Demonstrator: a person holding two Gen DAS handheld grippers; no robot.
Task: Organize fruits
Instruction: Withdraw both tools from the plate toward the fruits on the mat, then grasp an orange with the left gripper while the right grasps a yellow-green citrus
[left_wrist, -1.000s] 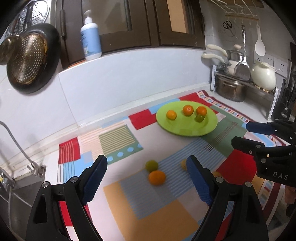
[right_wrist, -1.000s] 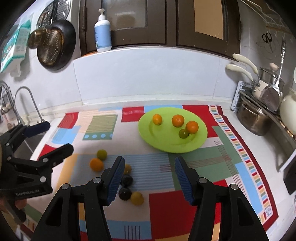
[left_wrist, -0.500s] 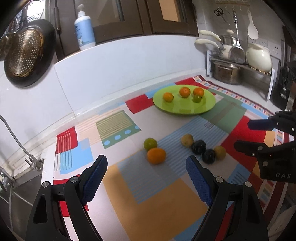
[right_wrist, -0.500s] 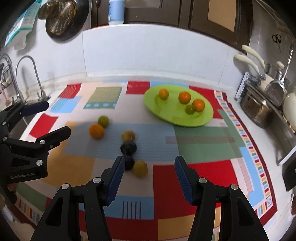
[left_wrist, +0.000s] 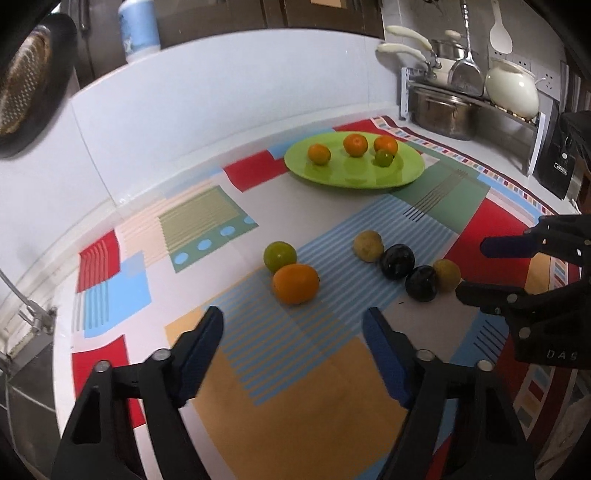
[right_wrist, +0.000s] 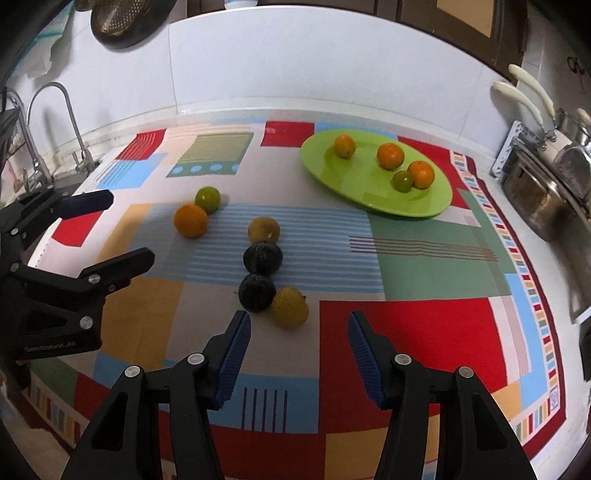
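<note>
Over the patchwork mat, both grippers sit lower and nearer the fruit than a second ago. From left: left gripper, jaws just narrowed but empty, faces the orange touching a green fruit; right gripper, also narrowing and empty, hovers by two dark plums and a yellow fruit. A green plate holds four citrus near the tiled wall.

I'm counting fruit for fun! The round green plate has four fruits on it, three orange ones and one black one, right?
Not quite. The round green plate holds three orange fruits and one small green fruit, not a black one. The right wrist view shows it; the black fruits lie on the patterned cloth.
</note>
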